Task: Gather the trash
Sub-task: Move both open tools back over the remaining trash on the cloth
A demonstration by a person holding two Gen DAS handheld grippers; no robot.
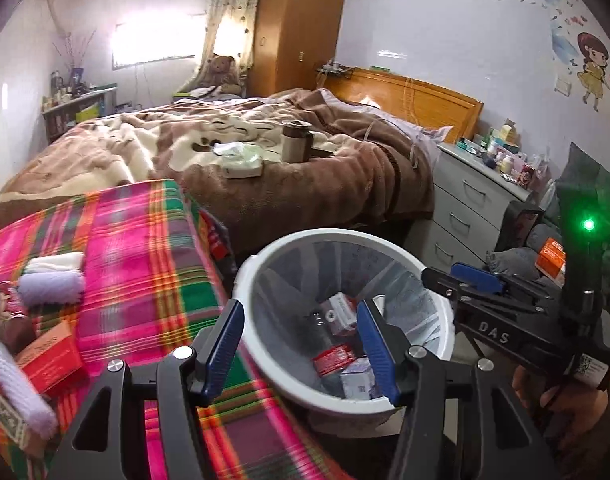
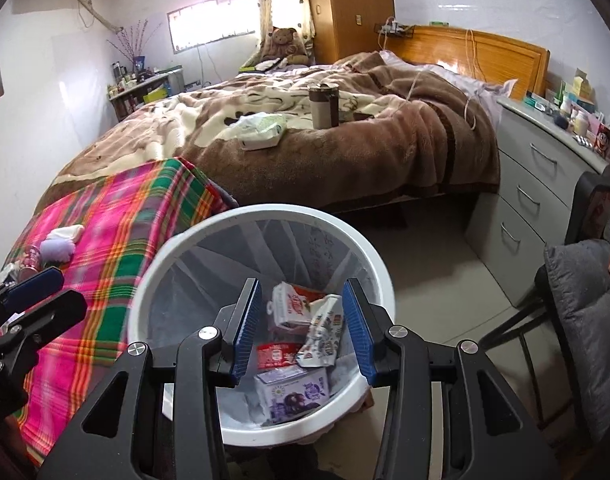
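Observation:
A white trash bin [image 1: 265, 252] [image 2: 177, 248] with a clear liner stands on the floor beside the plaid-covered table [image 1: 137, 248] [image 2: 117, 232]. Inside it lie several cartons: a red-and-white one [image 2: 291, 304], a crumpled patterned one [image 2: 323, 332], a red wrapper [image 2: 275, 354] and a purple box [image 2: 293, 394]. My right gripper [image 2: 301, 330] is open and empty above the bin's mouth. My left gripper [image 1: 301, 350] is open and empty over the bin's near-left rim. An orange box [image 1: 51, 356] lies on the table at the left.
Rolled white and lilac cloths [image 1: 53, 280], a white brush [image 1: 17, 388] and a small box [image 1: 9, 426] lie on the table. A bed [image 2: 305, 140] with a cup [image 2: 323, 106] and tissue pack [image 2: 261, 128] is behind. Grey drawers [image 2: 537, 188] and a cushioned chair [image 2: 585, 312] stand right.

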